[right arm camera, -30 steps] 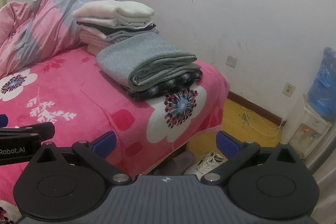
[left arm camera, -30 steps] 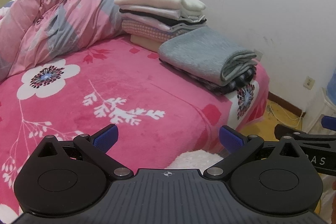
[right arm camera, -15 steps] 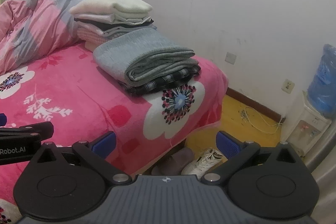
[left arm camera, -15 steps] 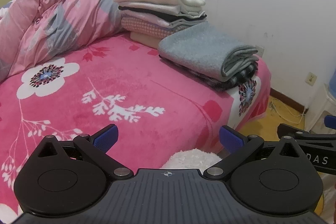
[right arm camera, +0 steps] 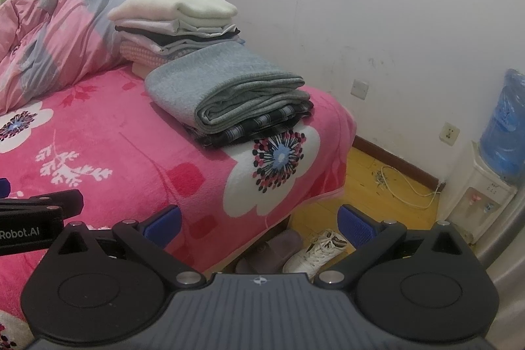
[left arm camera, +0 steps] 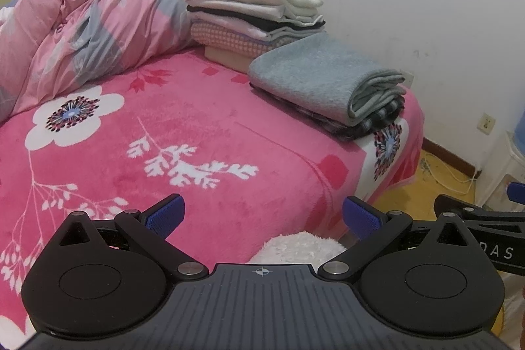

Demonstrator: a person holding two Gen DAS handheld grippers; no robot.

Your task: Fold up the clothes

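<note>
Gaping left claw (left arm camera: 261, 215), seemingly empty

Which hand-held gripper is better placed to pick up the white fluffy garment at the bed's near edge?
Left, probably. The white fluffy garment lies just below the open left hand-held gripper, between its fingers. The right hand-held gripper, also open, faces the bed corner and shoes; the garment isn't in its view.

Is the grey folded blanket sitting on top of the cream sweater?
No, the grey blanket lies on a dark striped garment, beside the stack topped by the cream sweater.
</note>
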